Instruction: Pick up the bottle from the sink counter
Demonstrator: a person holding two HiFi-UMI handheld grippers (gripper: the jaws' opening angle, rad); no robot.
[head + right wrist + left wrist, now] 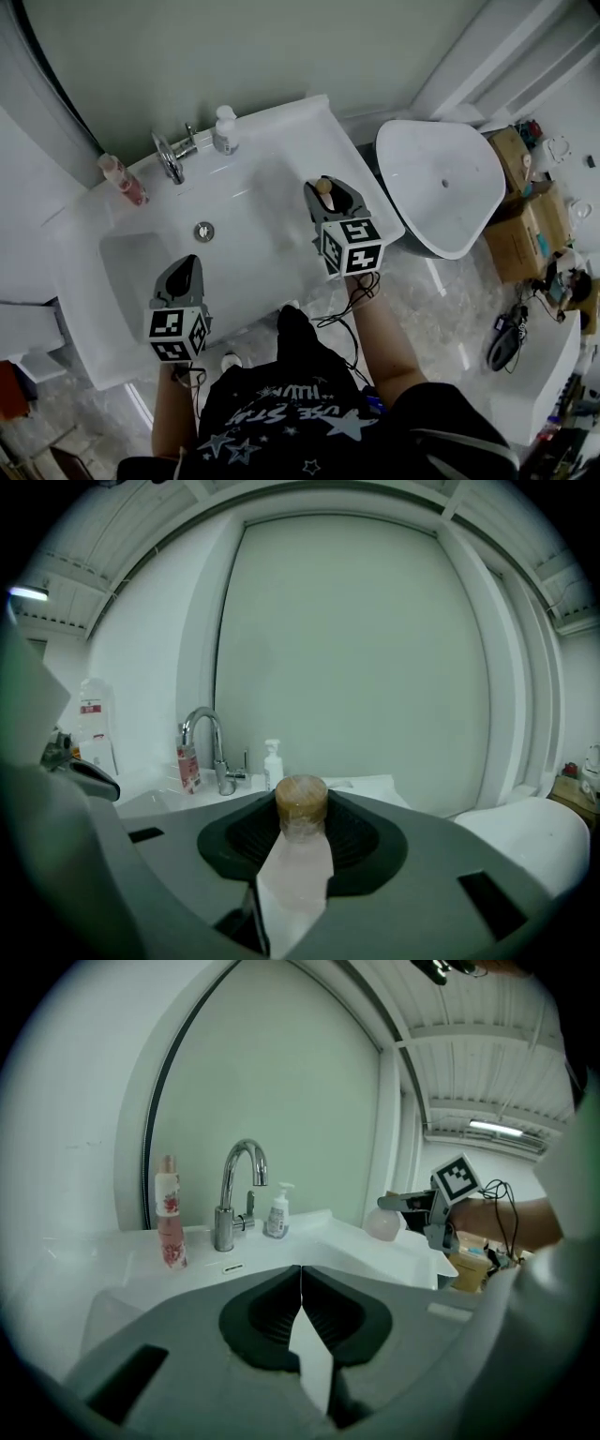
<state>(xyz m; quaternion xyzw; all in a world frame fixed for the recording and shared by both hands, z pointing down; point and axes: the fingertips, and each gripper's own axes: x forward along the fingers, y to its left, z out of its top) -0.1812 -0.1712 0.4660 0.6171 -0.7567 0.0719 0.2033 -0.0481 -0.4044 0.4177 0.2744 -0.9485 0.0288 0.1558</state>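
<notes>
While the person's left forearm (171, 403) reaches forward from the lower left, the left claw (190, 262) hangs over the front of the sink basin (244, 234). Its tips point toward the faucet (169, 157), and its jaws are pressed together with nothing between them. At the back of the white desk (291, 117), a red-patterned bottle (124, 180) stands left of the faucet and a pump dispenser (223, 129) right of it. Farther right, the right forearm (380, 328) stretches forward, carrying the right claw (330, 185) over the desk's right side. Its jaws are partly spread and pinch the neck of the pale brown-capped bottle (298, 864) just under the cap. The bottle is upright. I cannot tell whether its base touches the desk.
</notes>
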